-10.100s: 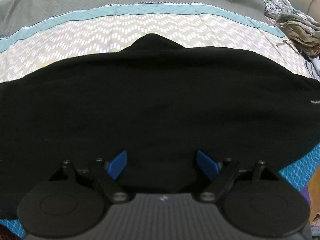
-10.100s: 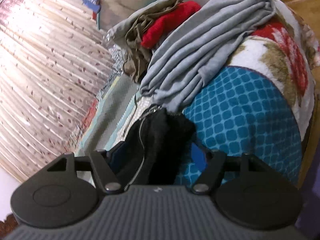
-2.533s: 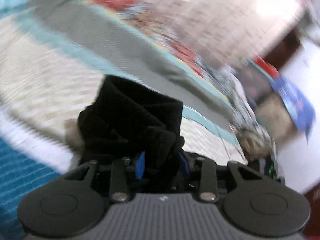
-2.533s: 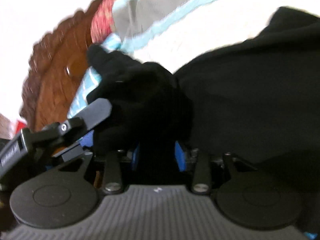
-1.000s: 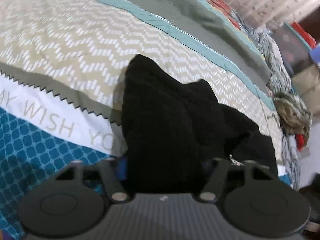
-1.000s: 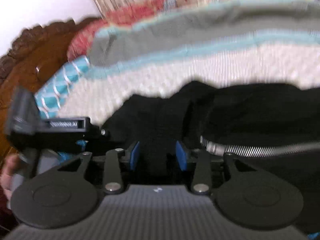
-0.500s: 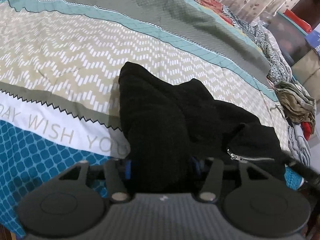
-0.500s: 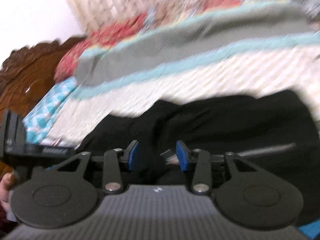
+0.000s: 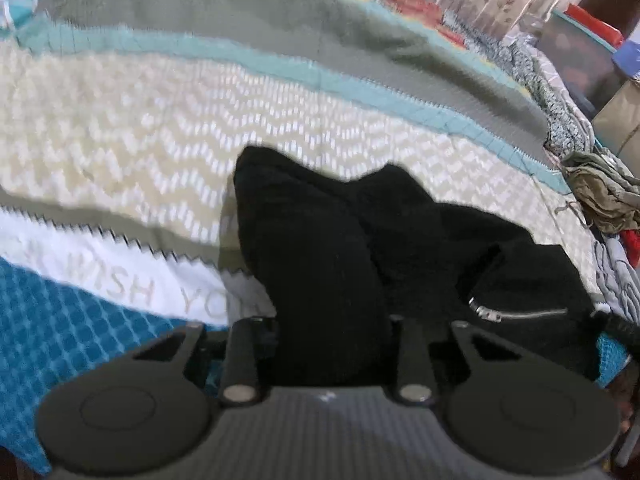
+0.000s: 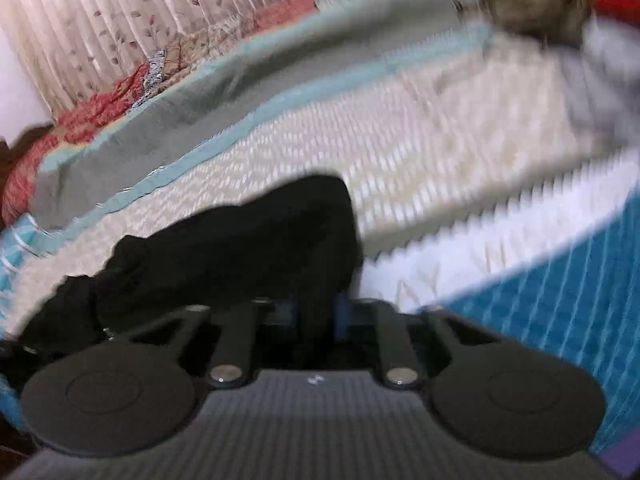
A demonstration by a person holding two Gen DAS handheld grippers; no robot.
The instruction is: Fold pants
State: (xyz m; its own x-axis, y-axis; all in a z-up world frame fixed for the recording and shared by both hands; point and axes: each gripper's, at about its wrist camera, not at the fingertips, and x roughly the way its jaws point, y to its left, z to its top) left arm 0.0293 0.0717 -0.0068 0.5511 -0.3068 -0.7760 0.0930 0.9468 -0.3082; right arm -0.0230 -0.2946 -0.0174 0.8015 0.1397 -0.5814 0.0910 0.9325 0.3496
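Black pants [image 9: 328,248] lie bunched in thick folds on the bedspread [image 9: 120,120], and a silver pocket zipper [image 9: 520,314] shows at the right. My left gripper [image 9: 334,344] has its jaws closing on a thick fold of the pants. The fabric fills the gap and hides the pads. In the right wrist view the pants [image 10: 240,248] spread to the left. My right gripper [image 10: 316,316] has its jaws closing, and its blue pads [image 10: 340,316] pinch a narrow strip of black fabric at the pants' right end.
The bedspread has beige zigzag, grey, teal and blue checked bands, with white lettering near the front edge [image 9: 132,288]. A pile of olive and red clothes [image 9: 604,196] lies at the bed's right side. Curtains [image 10: 100,20] hang behind the bed.
My right gripper has swung to the right along the pants and narrowed its pads onto the fabric. My left gripper has narrowed on its fold and rolled slightly.
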